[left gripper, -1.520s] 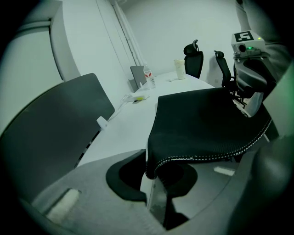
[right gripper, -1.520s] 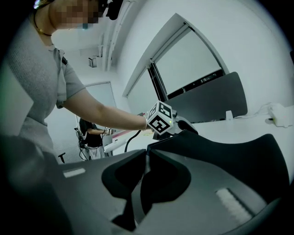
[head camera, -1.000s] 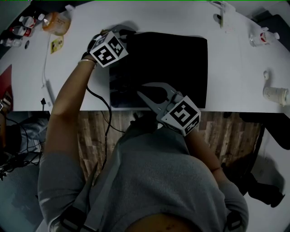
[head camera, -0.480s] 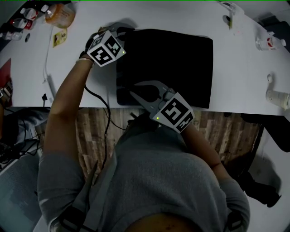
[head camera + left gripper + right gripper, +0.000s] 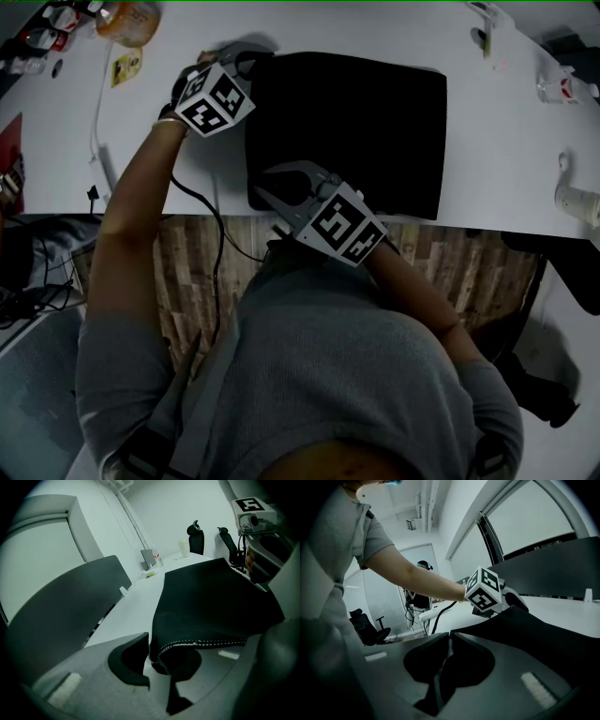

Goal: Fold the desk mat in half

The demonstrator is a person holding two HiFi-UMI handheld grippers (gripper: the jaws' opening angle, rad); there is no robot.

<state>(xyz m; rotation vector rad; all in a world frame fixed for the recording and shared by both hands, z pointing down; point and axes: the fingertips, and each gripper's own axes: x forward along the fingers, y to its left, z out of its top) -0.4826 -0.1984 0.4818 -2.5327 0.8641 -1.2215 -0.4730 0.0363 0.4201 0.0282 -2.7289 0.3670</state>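
My left gripper (image 5: 157, 653) is pinching the far left corner of the black desk mat (image 5: 211, 602), its jaws standing narrow on the white-stitched edge. My right gripper (image 5: 449, 641) is clamping the mat's near left corner, jaws almost together on the thin sheet. The rest of the mat is lying spread on the white table (image 5: 497, 141), its near edge running along the table's front edge. An orange bottle (image 5: 127, 14) is standing at the far left, well apart from the mat, and a white cup (image 5: 577, 200) is sitting off to the right.
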